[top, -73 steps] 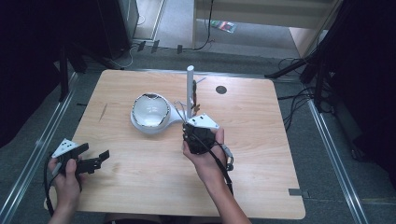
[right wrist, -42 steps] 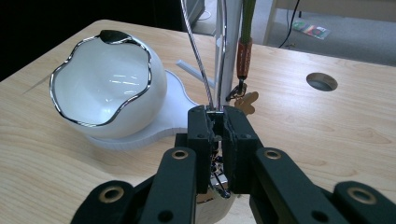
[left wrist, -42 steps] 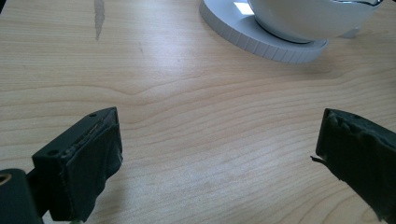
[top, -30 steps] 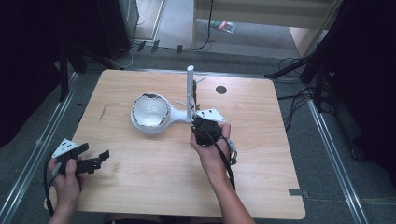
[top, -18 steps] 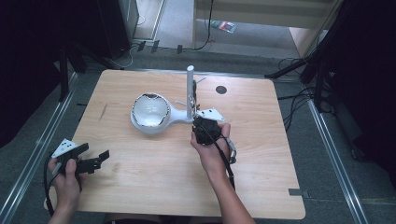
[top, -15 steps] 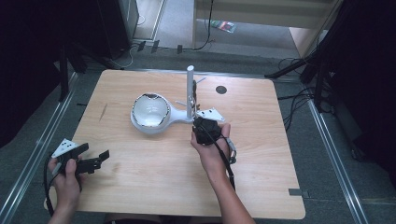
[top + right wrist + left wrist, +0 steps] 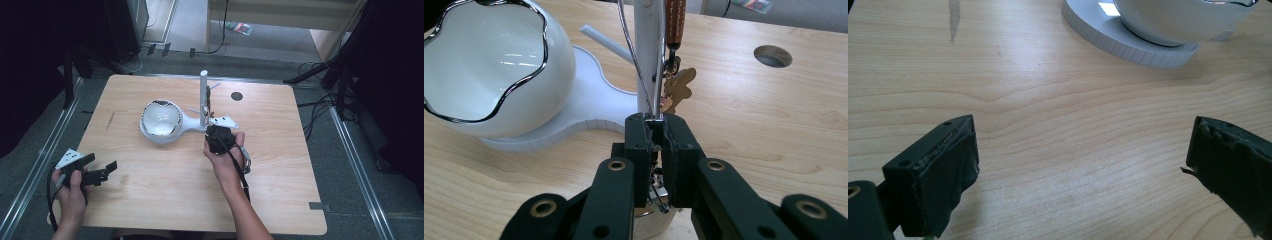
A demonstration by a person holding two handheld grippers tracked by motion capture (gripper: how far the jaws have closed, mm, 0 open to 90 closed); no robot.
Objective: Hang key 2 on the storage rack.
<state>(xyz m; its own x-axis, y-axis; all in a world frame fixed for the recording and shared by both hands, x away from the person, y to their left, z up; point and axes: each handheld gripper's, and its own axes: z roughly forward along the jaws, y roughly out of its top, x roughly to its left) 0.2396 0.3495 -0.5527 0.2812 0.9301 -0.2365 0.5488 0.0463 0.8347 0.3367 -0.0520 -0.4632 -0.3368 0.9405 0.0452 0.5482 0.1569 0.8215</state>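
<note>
Right gripper, right gripper view: jaws nearly together, pinching a thin silver chain that rises along the white post of the jewellery stand. Beside the chain hangs a brown braided strap with small gold charms, just beyond the jaw tips. High view gives none of this detail: there the right gripper sits against the foot of the post, near the middle of the counter, and the chain cannot be made out.

Left gripper, high view: near the counter's near left corner, well apart from the stand. Left gripper view: jaws wide apart, nothing between them, bare wood below.

White bowl with wavy silver rim sits on the stand's round base, left of the post. Round cable hole toward the far right edge.

Left gripper view cuts off the bowl at the top edge. The chain's lower end is hidden between the right gripper's jaws.
</note>
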